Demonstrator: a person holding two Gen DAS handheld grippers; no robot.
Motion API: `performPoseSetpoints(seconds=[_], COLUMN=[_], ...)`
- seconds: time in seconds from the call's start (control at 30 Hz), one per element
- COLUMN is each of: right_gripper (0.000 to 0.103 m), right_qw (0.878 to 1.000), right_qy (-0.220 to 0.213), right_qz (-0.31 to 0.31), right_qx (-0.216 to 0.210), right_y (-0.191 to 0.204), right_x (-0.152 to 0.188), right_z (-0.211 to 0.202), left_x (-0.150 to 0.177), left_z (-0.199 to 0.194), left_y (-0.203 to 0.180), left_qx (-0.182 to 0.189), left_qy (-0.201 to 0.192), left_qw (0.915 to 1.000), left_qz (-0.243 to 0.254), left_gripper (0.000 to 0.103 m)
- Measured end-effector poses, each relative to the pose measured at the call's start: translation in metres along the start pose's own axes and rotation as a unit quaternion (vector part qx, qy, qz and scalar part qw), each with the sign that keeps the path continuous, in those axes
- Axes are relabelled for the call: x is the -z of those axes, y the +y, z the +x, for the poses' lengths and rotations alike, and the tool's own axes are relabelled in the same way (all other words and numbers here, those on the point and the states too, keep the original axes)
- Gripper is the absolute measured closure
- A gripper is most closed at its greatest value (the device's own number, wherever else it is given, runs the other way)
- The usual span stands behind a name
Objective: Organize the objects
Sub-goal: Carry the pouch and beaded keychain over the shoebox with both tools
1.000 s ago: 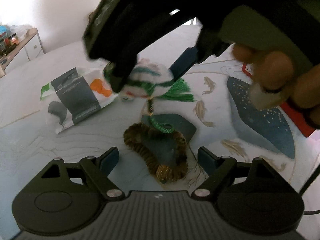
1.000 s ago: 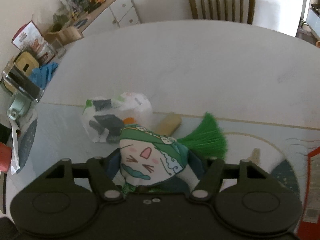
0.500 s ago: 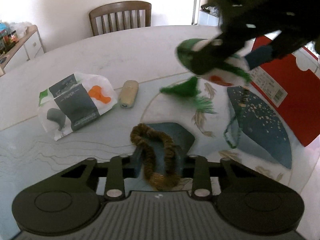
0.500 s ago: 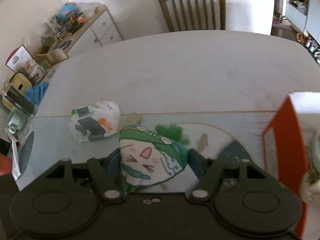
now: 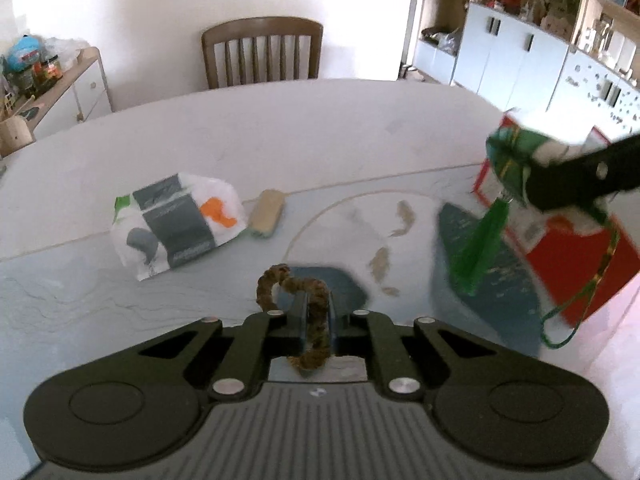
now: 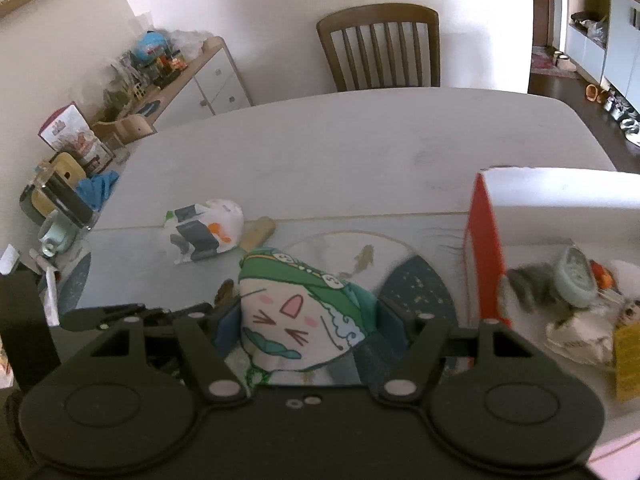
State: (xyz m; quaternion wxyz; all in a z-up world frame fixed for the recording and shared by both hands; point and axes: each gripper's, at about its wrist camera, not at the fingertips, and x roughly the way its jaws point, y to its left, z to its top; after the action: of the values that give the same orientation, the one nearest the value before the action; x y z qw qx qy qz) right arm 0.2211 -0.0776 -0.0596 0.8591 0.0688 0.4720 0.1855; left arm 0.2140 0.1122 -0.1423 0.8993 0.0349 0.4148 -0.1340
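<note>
Your right gripper (image 6: 306, 316) pinches the soft plush charm (image 6: 296, 312) by its padded body, lifted off the tabletop (image 6: 340, 152) just beside the open red box (image 6: 484, 248); it looks light and squashy, so mind its dangling green tassel (image 5: 478, 252) and cord. Your left gripper (image 5: 316, 312) has its fingers pressed onto the brown braided loop (image 5: 310, 320), limp and light, best held across the braid.

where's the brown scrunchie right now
In the left wrist view, the brown scrunchie is pinched in the left gripper, low centre, lifted above the table.
</note>
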Motion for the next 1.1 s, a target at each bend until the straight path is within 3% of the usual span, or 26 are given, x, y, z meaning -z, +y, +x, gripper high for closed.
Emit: performPoseSetpoints(seconds=[0.33, 0.5, 1.0, 1.1], right_gripper=[0.034, 0.034, 0.034, 0.034], right_qw=[0.999, 0.999, 0.998, 0.998], right_qy=[-0.029, -0.041, -0.056, -0.059], right_qz=[-0.006, -0.001, 0.011, 0.019], right_qx=[-0.02, -0.025, -0.008, -0.003], right_y=[-0.032, -0.057, -0.096, -0.103], right_x=[0.009, 0.013, 0.023, 0.025], right_z=[-0.058, -0.079, -0.107, -0.11], left_x=[-0.016, -0.02, -0.008, -0.007], left_z=[-0.046, -0.05, -0.007, 0.004], left_y=[-0.055, -0.079, -0.037, -0.031], left_qx=[0.031, 0.014, -0.048, -0.057], left_qy=[-0.033, -0.043, 0.008, 0.02], left_qw=[0.999, 0.9989, 0.9976, 0.9968], left_qz=[0.002, 0.01, -0.05, -0.053], left_gripper=[0.093, 0.093, 0.09, 0.08])
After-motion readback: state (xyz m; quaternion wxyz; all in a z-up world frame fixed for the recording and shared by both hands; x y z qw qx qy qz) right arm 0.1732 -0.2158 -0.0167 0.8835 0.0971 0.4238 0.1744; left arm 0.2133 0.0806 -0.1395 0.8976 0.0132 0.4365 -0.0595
